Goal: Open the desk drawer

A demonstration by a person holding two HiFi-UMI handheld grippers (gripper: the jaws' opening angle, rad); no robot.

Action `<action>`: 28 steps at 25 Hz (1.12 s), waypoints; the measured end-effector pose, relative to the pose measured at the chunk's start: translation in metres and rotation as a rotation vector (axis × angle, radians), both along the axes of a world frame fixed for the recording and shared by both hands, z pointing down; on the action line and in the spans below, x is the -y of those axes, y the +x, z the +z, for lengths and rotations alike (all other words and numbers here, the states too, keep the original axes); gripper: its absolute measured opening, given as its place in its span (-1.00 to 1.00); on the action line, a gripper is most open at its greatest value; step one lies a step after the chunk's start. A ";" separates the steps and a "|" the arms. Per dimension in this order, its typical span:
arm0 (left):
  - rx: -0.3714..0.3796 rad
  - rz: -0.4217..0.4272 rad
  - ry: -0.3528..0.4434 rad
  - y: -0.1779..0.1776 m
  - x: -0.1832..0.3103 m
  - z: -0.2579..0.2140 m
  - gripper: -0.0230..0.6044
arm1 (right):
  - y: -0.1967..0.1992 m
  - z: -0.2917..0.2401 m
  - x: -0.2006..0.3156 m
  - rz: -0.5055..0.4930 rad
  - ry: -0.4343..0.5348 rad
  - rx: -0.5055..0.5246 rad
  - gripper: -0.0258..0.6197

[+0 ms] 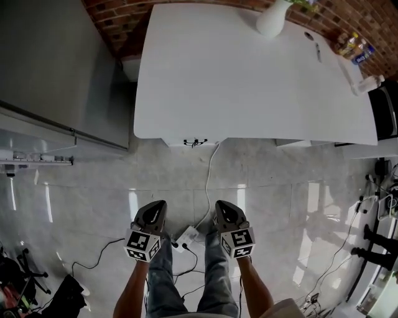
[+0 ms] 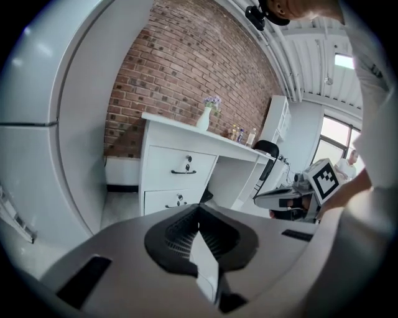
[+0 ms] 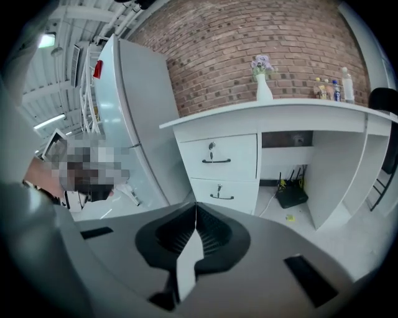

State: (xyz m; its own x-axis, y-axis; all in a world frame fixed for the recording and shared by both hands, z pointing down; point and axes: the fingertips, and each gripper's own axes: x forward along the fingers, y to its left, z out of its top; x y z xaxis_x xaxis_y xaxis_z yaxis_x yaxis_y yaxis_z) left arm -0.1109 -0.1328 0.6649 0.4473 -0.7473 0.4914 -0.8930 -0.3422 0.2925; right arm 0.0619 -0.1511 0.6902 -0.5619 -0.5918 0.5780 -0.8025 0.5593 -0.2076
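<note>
The white desk stands ahead, seen from above in the head view. Its two stacked drawers show in the right gripper view, the upper drawer over the lower drawer, each with a dark handle and a key. The left gripper view also has the upper drawer and the lower drawer. My left gripper and right gripper are side by side low over the floor, well short of the desk. Both are shut with nothing between the jaws, as the left gripper and the right gripper each show in their own view.
A tall grey fridge stands left of the desk. A white vase and bottles sit on the desk top. A power strip and cables lie on the floor by my feet. A router sits under the desk.
</note>
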 end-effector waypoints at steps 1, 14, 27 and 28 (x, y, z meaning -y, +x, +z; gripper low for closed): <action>-0.009 -0.003 -0.006 0.001 -0.002 0.009 -0.89 | 0.001 0.010 -0.003 0.003 -0.009 -0.004 -0.87; -0.035 -0.017 -0.050 0.003 -0.022 0.077 -0.89 | -0.005 0.077 -0.031 0.021 -0.076 0.004 -0.87; -0.040 -0.017 -0.023 -0.001 -0.009 0.064 -0.89 | 0.000 0.046 0.025 0.623 -0.378 1.315 -0.42; -0.044 -0.018 -0.024 0.000 -0.009 0.063 -0.89 | 0.000 0.048 0.026 0.627 -0.386 1.318 -0.41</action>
